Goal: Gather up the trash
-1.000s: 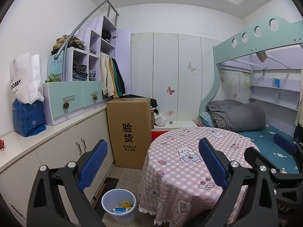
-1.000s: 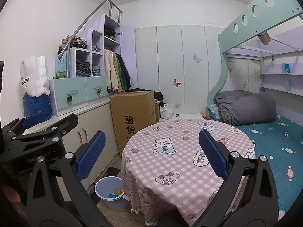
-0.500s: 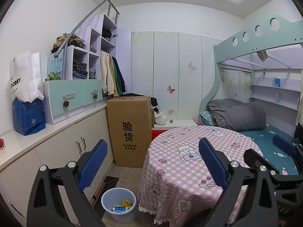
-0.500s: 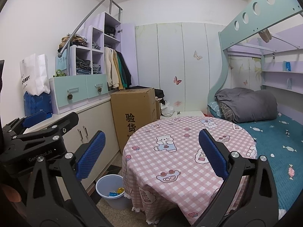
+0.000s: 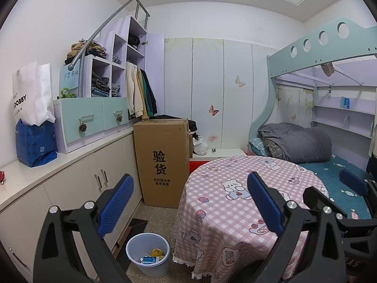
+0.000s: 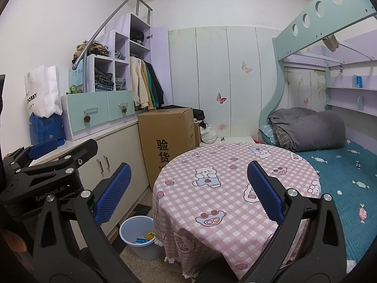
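- The left tongs (image 5: pixel 189 198) hang spread wide, nothing between the blue pads (image 5: pixel 116 204); they hover above the near edge of the round surface (image 5: pixel 235 212) with its pink checked cloth
- The right tongs (image 6: pixel 188 188) are likewise spread and empty, held over the same cloth; the left tongs show at the left edge of the right view, just beside them
- The bin (image 5: pixel 148 254) stands on the floor between the surface and the low white cupboards (image 5: pixel 77 188); yellow and blue trash (image 5: pixel 152 256) lies in its bottom
- The cloth top is bare of litter; a tall cardboard box (image 5: pixel 162 162) stands beyond the bin; a grey duvet (image 6: pixel 308 128) is rolled up on the bed (image 6: pixel 348 179)
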